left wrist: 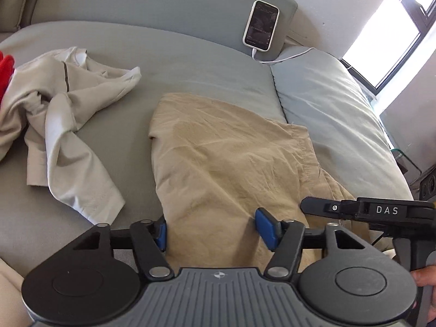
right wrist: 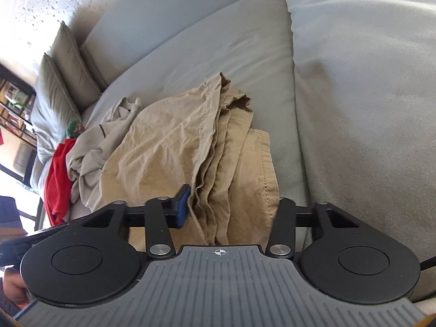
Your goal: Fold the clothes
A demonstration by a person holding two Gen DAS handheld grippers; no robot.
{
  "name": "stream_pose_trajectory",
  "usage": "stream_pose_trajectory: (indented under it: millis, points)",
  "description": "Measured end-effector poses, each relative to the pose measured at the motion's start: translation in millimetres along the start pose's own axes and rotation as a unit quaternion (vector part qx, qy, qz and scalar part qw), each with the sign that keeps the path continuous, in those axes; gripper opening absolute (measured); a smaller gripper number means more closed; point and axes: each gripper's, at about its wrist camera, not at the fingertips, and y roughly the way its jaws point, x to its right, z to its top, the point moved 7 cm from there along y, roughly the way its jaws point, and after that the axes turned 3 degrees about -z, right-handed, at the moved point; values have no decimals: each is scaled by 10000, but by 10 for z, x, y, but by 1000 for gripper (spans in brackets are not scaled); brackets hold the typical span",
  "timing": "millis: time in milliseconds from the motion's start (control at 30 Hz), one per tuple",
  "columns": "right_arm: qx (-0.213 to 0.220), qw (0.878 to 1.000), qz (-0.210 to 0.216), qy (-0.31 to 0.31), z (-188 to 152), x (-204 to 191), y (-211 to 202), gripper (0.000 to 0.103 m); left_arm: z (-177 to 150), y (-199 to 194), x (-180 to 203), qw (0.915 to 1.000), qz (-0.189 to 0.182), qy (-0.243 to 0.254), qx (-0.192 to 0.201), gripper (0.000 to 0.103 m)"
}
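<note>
A tan garment (left wrist: 226, 158) lies folded on the grey sofa seat (left wrist: 190, 62). My left gripper (left wrist: 214, 231) is open at its near edge, with the cloth running between the two blue pads (left wrist: 267, 230), which do not press it. In the right wrist view the tan garment (right wrist: 177, 147) shows its stacked, layered edges (right wrist: 234, 163). My right gripper (right wrist: 229, 209) is open wide around those layers. Its left pad (right wrist: 182, 207) is in sight and its right fingertip is hidden behind the cloth. The right gripper (left wrist: 306, 205) also enters from the right, low over the garment.
A crumpled beige and white shirt (left wrist: 62, 114) and a red garment (left wrist: 5, 68) lie to the left. A phone (left wrist: 261, 26) on a white cable leans against the back cushion. Two pillows (right wrist: 62, 81) sit at the sofa's far end. A window (left wrist: 387, 41) is at the right.
</note>
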Motion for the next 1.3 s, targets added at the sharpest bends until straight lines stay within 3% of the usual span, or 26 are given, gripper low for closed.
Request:
stream_pose_trajectory:
  millis: [67,167,333,467,633,700,900,933,1000,1033,1067,1133,1233,1300]
  points:
    - [80,9999,-23,-74,-38,-82,-72,17,21,-35,99,9997,58,248,50,32]
    - [373,9987,-203,-286,-52,-207,-245,14,56,-88,250,9979,143,618,128,25]
    - [1039,9934,-306,-365,83,-272,-817,13,304,-248,703,9941,-210,1001,363,25]
    - [1524,9873,-422,179,234,8,-1497,13,448,-240,1216,9909,-942,941,191,25]
    - [2207,9685,-1071,428,435,411,-2324,13,510,20,2029,9801,-1702,1025,55,25]
    - [2405,9601,-1333,510,549,632,-2581,13,545,201,2306,9771,-1820,1102,50,25]
    - [2412,9496,-1798,880,915,1325,-2606,14,623,870,2753,9756,-1821,1215,-163,27]
    - [2371,9480,-1905,938,946,1454,-2541,18,609,1048,2814,9771,-1704,1250,-261,35]
    - [2090,9469,-2141,1181,968,1759,-2315,39,515,1374,2759,9848,-1213,1110,-553,53]
    - [1890,9461,-2264,1339,966,1925,-2175,45,494,1463,2712,9888,-1017,941,-554,66]
    - [1756,9452,-2319,1485,960,2063,-2062,51,491,1490,2688,9907,-944,844,-489,73]
    - [1914,9437,-2212,1549,949,2091,-2072,53,501,1402,2714,9895,-1006,985,-334,72]
    - [2119,9381,-2421,1283,942,1950,-2248,64,517,1164,2716,9868,-943,1308,-166,74]
    - [2368,9311,-2553,1089,904,1825,-2432,82,529,925,2691,9858,-952,1381,87,76]
